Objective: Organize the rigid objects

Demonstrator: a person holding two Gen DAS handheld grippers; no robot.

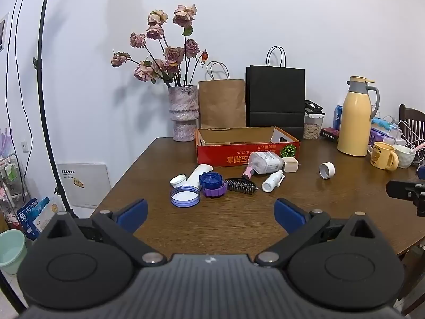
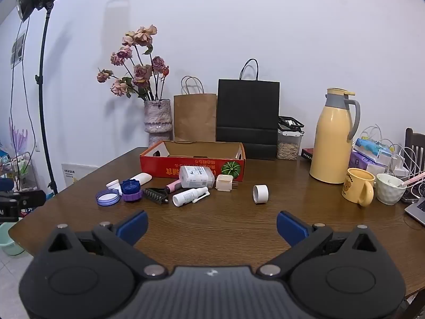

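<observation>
A red cardboard box (image 1: pixel 225 156) (image 2: pixel 170 168) lies open on the brown table, and small items are scattered in front of it. Among them are a clear blue lid (image 1: pixel 185 197) (image 2: pixel 107 197), a blue cap on a purple cap (image 1: pixel 212 184) (image 2: pixel 130 190), a black brush with a pink handle (image 1: pixel 240 184) (image 2: pixel 156 195), a white spray bottle (image 1: pixel 272 181) (image 2: pixel 189 196), a clear square bottle (image 1: pixel 265 162) (image 2: pixel 197 176), a cream cube (image 1: pixel 290 164) (image 2: pixel 225 182) and a white tape roll (image 1: pixel 326 170) (image 2: pixel 260 194). My left gripper (image 1: pixel 211 215) and right gripper (image 2: pixel 212 224) both stand open and empty, short of the items.
At the back stand a vase of dried roses (image 1: pixel 183 111), a brown bag (image 1: pixel 221 103) and a black bag (image 1: pixel 275 98). A yellow thermos (image 2: pixel 333 138), yellow mug (image 2: pixel 358 190), white cup (image 2: pixel 390 191) and cables crowd the right side. A light stand (image 1: pixel 45 106) rises at left.
</observation>
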